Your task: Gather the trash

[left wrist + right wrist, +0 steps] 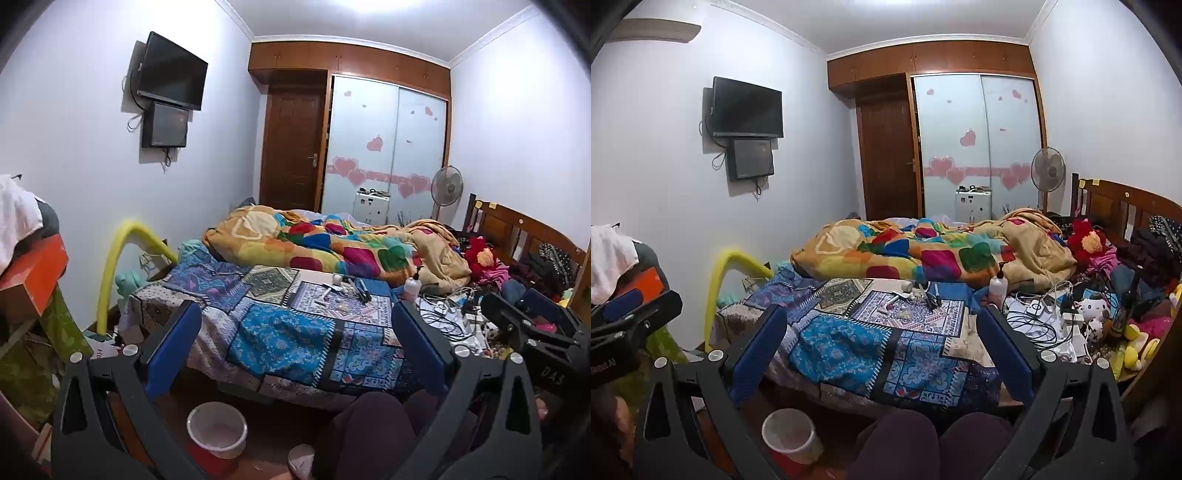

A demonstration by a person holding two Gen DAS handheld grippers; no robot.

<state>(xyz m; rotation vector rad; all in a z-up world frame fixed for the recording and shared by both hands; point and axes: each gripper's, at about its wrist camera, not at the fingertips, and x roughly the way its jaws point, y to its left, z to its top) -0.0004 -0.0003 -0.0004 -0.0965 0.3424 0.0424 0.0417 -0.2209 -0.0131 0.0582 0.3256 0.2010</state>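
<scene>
Right now the left gripper point(295, 354) hangs above the foot of the bed point(295, 332), its blue-padded fingers point(173, 347) spread wide with nothing between them. The right gripper point(882, 354) is held the same way, its fingers point(759, 354) apart and empty, level with its partner; in the left wrist view it shows at about three o'clock.

From either gripper, the trash lies ahead at twelve o'clock, well apart from the fingertips: a scatter of small scraps point(905, 312) on the patterned patchwork cover point(849, 343), mixed with a white tube point(891, 303) and a dark slim tool point(932, 297); the bits are too small to tell what they are. Just past them at one o'clock stands a pump bottle point(997, 286), upright, beside a tangle of cables and chargers point(1041, 317).

Down at six to seven o'clock, on the floor under the left gripper, sits a white bin point(217, 430) with a pale lining; I cannot tell whether anything lies inside it. In the right wrist view the same bin point(790, 435) stands against something red at its base. The holder's knees in dark trousers point(923, 443) show beside it.

Further off, a bright quilt point(314, 247) is heaped across the bed.
</scene>
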